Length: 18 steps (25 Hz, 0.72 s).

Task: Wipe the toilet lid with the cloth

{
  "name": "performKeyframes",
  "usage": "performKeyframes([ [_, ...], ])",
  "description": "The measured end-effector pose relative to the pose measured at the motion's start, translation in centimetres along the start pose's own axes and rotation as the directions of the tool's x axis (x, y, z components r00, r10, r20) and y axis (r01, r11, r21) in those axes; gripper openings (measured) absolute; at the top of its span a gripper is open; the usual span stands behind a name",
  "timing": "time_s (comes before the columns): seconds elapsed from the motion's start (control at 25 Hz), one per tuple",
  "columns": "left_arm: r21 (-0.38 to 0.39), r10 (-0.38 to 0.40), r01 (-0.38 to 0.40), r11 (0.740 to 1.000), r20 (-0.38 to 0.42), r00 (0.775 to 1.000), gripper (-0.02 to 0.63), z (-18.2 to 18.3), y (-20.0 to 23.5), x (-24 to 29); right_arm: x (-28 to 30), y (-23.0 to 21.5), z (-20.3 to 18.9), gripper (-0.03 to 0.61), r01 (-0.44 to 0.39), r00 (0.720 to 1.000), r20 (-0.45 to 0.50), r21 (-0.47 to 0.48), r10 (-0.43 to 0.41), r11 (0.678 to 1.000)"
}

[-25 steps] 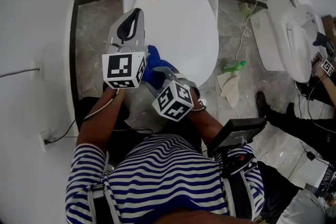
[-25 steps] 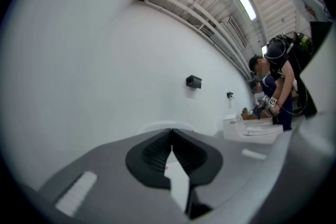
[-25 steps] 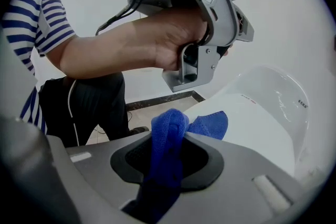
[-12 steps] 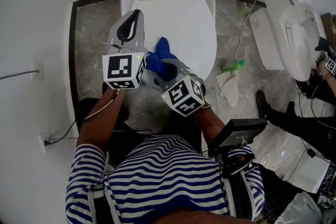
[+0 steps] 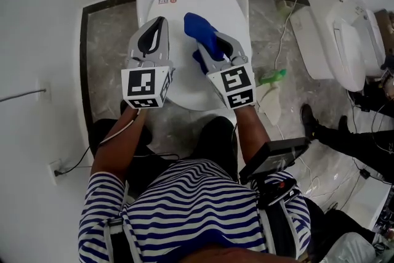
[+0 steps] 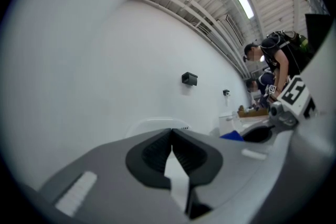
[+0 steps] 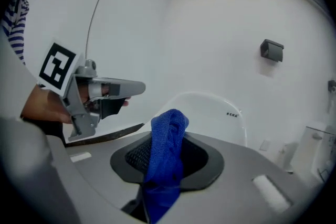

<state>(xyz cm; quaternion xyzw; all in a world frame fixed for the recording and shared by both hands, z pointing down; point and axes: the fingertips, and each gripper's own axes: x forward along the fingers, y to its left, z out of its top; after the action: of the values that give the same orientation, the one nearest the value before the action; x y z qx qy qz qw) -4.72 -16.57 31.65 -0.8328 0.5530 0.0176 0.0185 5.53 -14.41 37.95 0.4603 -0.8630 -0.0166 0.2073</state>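
L hand-held gripper (image 6: pixel 171 132): jaws together at tips, nothing betw. them; held over left side of toilet lid (image 5: pixel 217 9).
R hand-held gripper (image 7: pixel 167 139): clamped on cloth (image 7: pixel 167 157).
Cloth: blue, bunched, sticks out past jaw tips; over lid's rear-centre; contact w/ lid unclear.
Lid: white, closed.

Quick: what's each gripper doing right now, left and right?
Left gripper: closed, holding nothing.
Right gripper: closed on the cloth.
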Motion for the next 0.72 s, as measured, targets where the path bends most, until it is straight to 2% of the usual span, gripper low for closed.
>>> performKeyframes([
  [0.12, -0.003, -0.004, 0.004, 1.0, -0.002, 1.0, 0.002, -0.1, -0.3, 0.1, -0.1, -2.2, 1.4, 0.118, 0.069, 0.995, 0.07, 0.029, -0.071, 0.997],
  [0.36, -0.001, -0.026, 0.026, 1.0, -0.002, 1.0, 0.002, -0.2, -1.3, 0.6, -1.4, -4.9, 3.9, 0.118, 0.176, 0.965, 0.185, 0.073, -0.186, 0.982],
  [0.72, -0.002, -0.036, 0.036, 0.999, -0.001, 0.999, 0.002, -0.1, -1.8, 0.7, -2.3, -7.2, 3.4, 0.118, 0.234, 0.946, 0.203, 0.117, -0.254, 0.965],
])
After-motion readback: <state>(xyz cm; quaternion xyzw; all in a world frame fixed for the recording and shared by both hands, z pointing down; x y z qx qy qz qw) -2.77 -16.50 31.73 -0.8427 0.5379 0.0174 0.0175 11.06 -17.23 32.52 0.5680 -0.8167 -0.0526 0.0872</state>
